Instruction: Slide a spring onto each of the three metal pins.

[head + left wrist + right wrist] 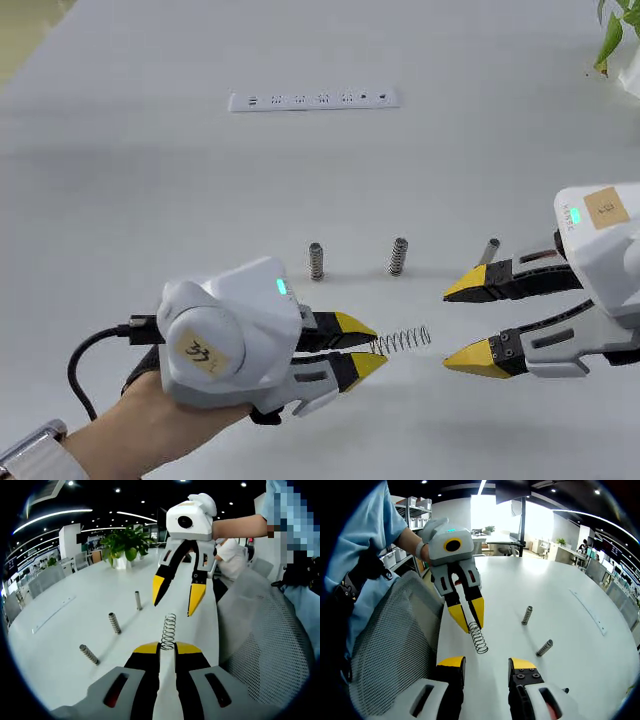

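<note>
Left gripper (372,352) fingers pinched the spring (402,340) end, right gripper (447,328) gaped empty; I'd keep it level for the bare pin (489,250).

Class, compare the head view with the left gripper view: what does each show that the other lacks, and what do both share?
Head view, not the left gripper view: a black cable and a watch strap. Left gripper view, not the head view: a mesh chair and a ceiling light strip. Both: the left tool shut on a spring, the open right tool, two sprung pins and a bare pin.
</note>
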